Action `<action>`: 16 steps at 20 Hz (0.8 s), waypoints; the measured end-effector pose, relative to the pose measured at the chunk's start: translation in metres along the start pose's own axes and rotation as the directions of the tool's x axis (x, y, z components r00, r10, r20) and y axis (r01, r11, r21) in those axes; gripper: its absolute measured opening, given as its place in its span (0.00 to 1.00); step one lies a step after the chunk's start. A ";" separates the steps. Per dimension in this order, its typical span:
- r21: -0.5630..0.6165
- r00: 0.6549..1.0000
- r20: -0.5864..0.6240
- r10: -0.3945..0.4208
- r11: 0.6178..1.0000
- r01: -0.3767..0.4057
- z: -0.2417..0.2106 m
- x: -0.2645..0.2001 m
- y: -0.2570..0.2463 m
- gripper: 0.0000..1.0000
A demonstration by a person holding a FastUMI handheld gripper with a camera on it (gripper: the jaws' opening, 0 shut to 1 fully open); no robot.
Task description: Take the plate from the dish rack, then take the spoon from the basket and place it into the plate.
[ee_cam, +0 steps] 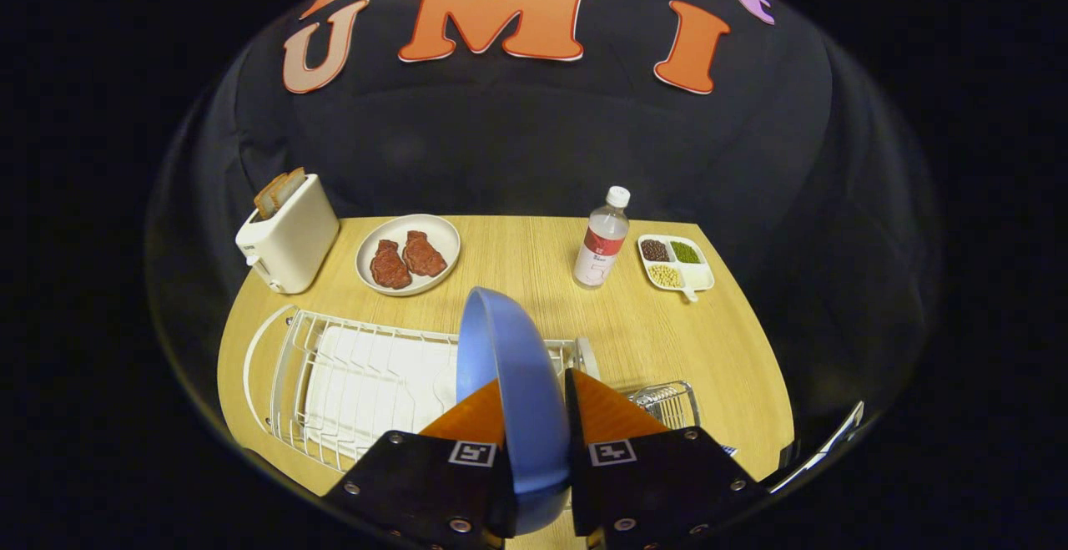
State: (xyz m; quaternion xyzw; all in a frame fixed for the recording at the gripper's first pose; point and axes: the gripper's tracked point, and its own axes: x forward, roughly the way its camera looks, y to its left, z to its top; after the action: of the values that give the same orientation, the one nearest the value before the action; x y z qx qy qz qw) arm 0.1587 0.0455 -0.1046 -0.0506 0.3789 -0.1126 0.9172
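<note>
The blue plate (pixel 509 383) stands on edge between the 2 fingers of the gripper (pixel 534 429), which are closed on it, 1 pressing each face near the rim. It sits above the white wire dish rack (pixel 350 383), at the rack's right end; whether its lower edge is clear of the wires is hidden. It looks rigid, smooth and probably light, so it could pivot or slip in an edge pinch; a hold further in from the rim would likely be steadier.

Right of the fingers sits a small wire basket (pixel 667 404); its contents cannot be made out. Beyond the rack, a pale plate (pixel 408 254) holds 2 reddish-brown meat pieces, a toaster (pixel 288 237) holds bread slices, a capped bottle (pixel 601 241) stands upright, and a divided tray (pixel 676 264) holds dark, green and yellowish beans in separate compartments, all on the wooden table (pixel 517 258).
</note>
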 end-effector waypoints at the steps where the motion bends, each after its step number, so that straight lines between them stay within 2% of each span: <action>1: -0.001 1.000 0.015 0.023 1.000 -0.023 -0.002 -0.009 0.002 0.26; 5: 0.044 0.991 0.053 0.120 0.992 -0.122 -0.022 -0.046 0.005 0.26; 10: 0.017 0.980 0.111 0.162 0.986 -0.165 -0.054 -0.085 -0.007 0.26; 16: 0.040 0.965 0.077 0.252 0.966 -0.256 -0.121 -0.093 0.001 0.26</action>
State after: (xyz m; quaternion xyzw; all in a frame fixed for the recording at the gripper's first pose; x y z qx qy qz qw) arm 0.0095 0.0686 -0.1266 0.0170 0.3464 -0.0015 0.9379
